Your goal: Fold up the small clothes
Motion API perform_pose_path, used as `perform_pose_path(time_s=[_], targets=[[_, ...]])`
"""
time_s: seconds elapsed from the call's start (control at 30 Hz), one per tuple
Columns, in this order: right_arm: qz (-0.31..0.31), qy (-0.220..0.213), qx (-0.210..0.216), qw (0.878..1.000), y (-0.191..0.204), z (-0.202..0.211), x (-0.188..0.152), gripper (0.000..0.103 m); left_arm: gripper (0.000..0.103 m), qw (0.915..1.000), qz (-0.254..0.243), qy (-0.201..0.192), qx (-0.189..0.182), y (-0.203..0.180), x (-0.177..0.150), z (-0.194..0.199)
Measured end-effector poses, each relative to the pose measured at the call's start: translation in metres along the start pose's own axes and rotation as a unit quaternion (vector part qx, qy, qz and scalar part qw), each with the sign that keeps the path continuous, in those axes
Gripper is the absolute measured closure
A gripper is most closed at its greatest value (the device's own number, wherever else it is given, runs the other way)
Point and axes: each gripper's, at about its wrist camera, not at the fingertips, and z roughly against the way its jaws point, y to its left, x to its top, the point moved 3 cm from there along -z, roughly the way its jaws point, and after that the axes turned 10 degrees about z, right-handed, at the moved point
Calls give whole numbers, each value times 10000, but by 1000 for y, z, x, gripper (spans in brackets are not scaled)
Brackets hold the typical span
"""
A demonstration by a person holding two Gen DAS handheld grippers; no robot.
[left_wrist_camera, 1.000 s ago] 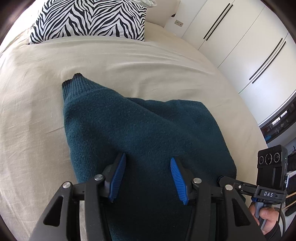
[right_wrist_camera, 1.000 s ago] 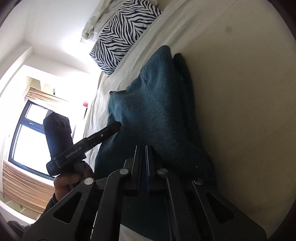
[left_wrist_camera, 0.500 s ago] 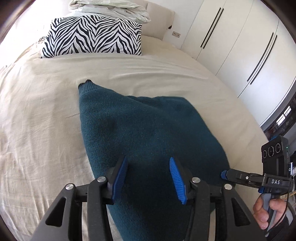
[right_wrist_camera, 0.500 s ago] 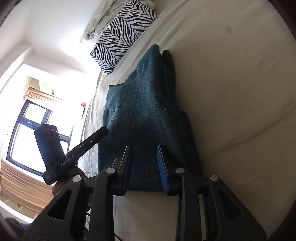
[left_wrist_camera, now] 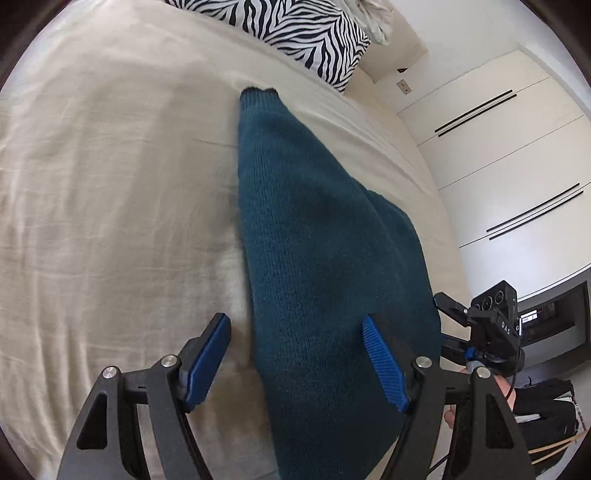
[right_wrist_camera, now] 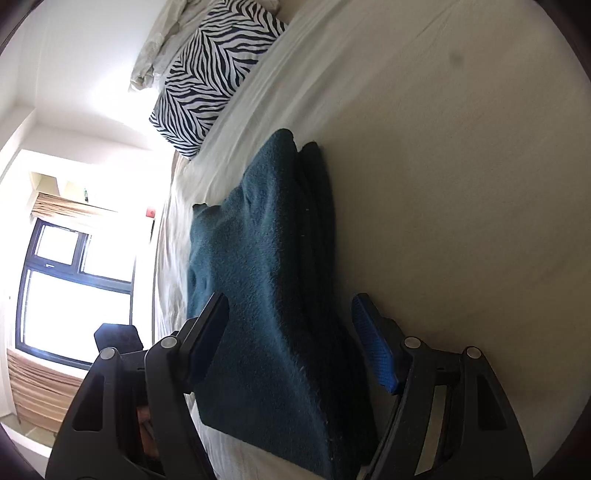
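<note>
A dark teal knitted sweater (left_wrist_camera: 317, 251) lies folded on the beige bed sheet (left_wrist_camera: 110, 184), one cuffed sleeve end pointing toward the pillow. My left gripper (left_wrist_camera: 295, 354) is open and empty, its blue pads wide apart just above the sweater's near left edge. In the right wrist view the sweater (right_wrist_camera: 266, 280) shows as a stack of layers. My right gripper (right_wrist_camera: 291, 339) is open and empty, its jaws standing either side of the near end of the stack. The right gripper also shows at the right edge of the left wrist view (left_wrist_camera: 491, 325).
A zebra-print pillow (left_wrist_camera: 306, 33) lies at the head of the bed with crumpled pale bedding (right_wrist_camera: 166, 44) behind it. White wardrobe doors (left_wrist_camera: 517, 166) stand along the right of the bed. A window (right_wrist_camera: 74, 288) is on the far side.
My right gripper went from shut on the sweater's edge to wide open and let it go. My left gripper opened wider and swung toward the sweater's left edge.
</note>
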Motion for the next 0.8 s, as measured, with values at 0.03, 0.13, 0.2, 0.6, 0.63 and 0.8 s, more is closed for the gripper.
perform_pose_path(time_s=[0.03,0.13,0.2,0.6,0.63,0.8], targets=[[-34,12,3,10000,0,-7,4,36,28,10000,-45,33,-24,-3,1,-4],[51,93,-1,9999,7,-21,19,39,35,9996,-166,179,113,-12,6,-15],[188,314,-175,9992,12,-32,24,46,42,9993,-179,220,251,-14,11,-21],[914,405,-1222,9875,56,-39,23,83,65,9958,-671,194,593,-38,14,-3],[975,361,-1199,9873,64,-36,21,83,65,9951,-726,123,654,-37,14,7],[1330,353,-1028,9851,118,-42,-1,83,65,9918,-975,-139,813,-25,5,66]])
